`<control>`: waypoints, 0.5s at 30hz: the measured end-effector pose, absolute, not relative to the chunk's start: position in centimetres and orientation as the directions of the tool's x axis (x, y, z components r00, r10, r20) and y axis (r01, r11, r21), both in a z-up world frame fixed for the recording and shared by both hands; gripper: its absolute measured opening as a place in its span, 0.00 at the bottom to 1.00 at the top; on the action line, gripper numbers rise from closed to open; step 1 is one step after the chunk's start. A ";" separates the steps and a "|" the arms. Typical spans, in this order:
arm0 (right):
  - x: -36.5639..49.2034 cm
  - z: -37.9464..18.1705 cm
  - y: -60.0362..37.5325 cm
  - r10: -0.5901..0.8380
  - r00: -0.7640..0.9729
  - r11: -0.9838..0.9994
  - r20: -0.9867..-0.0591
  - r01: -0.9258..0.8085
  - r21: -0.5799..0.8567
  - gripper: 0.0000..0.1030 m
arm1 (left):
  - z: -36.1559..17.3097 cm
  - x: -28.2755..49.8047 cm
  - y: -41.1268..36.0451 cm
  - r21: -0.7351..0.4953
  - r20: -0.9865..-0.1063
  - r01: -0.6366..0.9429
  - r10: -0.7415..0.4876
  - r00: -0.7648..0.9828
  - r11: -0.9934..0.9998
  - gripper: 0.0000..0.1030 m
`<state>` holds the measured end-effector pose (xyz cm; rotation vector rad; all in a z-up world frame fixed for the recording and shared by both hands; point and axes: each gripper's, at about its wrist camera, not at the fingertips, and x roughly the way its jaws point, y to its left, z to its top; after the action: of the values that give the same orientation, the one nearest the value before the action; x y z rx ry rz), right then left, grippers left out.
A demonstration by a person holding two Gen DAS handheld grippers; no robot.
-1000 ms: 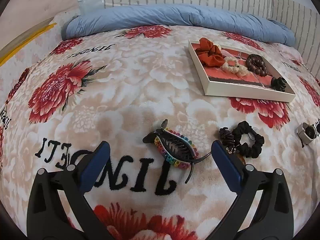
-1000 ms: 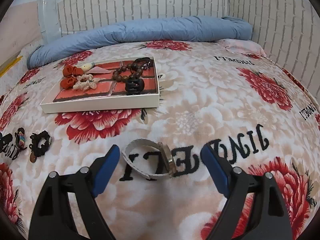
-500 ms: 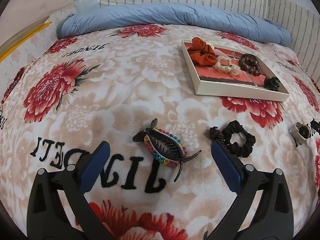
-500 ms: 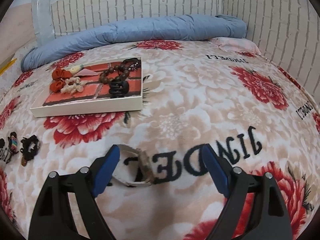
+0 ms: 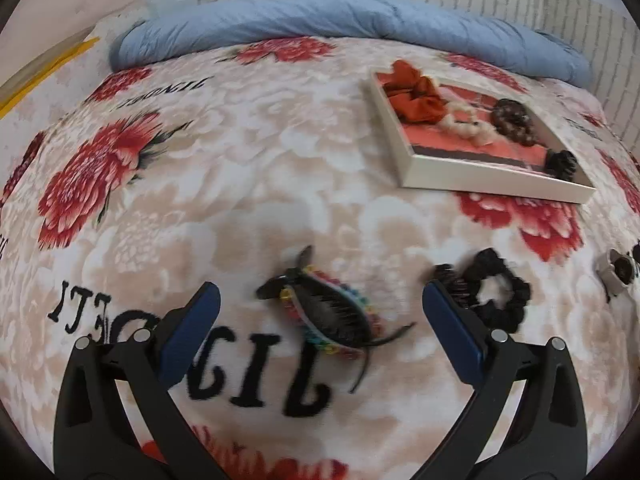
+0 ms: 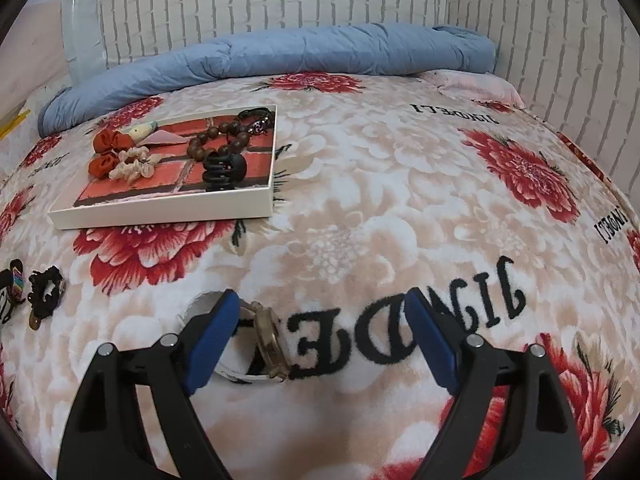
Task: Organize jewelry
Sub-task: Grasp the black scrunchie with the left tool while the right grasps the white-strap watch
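My left gripper (image 5: 318,330) is open and empty, low over the flowered blanket. A black hair claw with a rainbow bead edge (image 5: 334,314) lies between its fingers. A black scrunchie (image 5: 494,298) lies just beyond the right finger. My right gripper (image 6: 320,334) is open and empty. A white-strap watch (image 6: 262,340) lies on the blanket beside its left finger, the strap partly hidden behind that finger. The white tray (image 6: 168,206) holds an orange scrunchie, a cream scrunchie, wooden beads and a black claw clip; the tray also shows in the left wrist view (image 5: 476,180).
A rolled blue quilt (image 6: 260,56) lies along the brick-pattern wall at the far edge of the bed. The watch shows at the right edge of the left wrist view (image 5: 618,272). The hair claw and scrunchie show far left in the right wrist view (image 6: 46,290).
My left gripper has moved closer to the hair claw, which now lies between the fingers. My right gripper has moved right and forward, so the watch now lies against its left finger.
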<state>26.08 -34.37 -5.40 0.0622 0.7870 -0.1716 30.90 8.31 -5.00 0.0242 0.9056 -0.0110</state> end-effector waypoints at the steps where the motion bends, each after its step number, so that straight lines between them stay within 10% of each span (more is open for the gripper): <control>1: 26.2 -5.5 -34.5 -0.133 0.691 0.984 -0.711 0.180 -0.009 0.81 | -4.8 30.9 7.8 0.017 -0.784 0.029 -0.005 0.621 0.999 0.95; 15: 25.3 -5.9 -37.8 -0.102 0.681 0.977 -0.725 0.205 0.055 0.81 | -5.0 29.5 -1.6 -0.045 -0.793 0.096 -0.094 0.601 0.994 0.95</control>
<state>25.29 -37.76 -5.90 0.1360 0.8037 -0.1729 29.53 -1.56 -4.98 0.0021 0.9190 -0.1100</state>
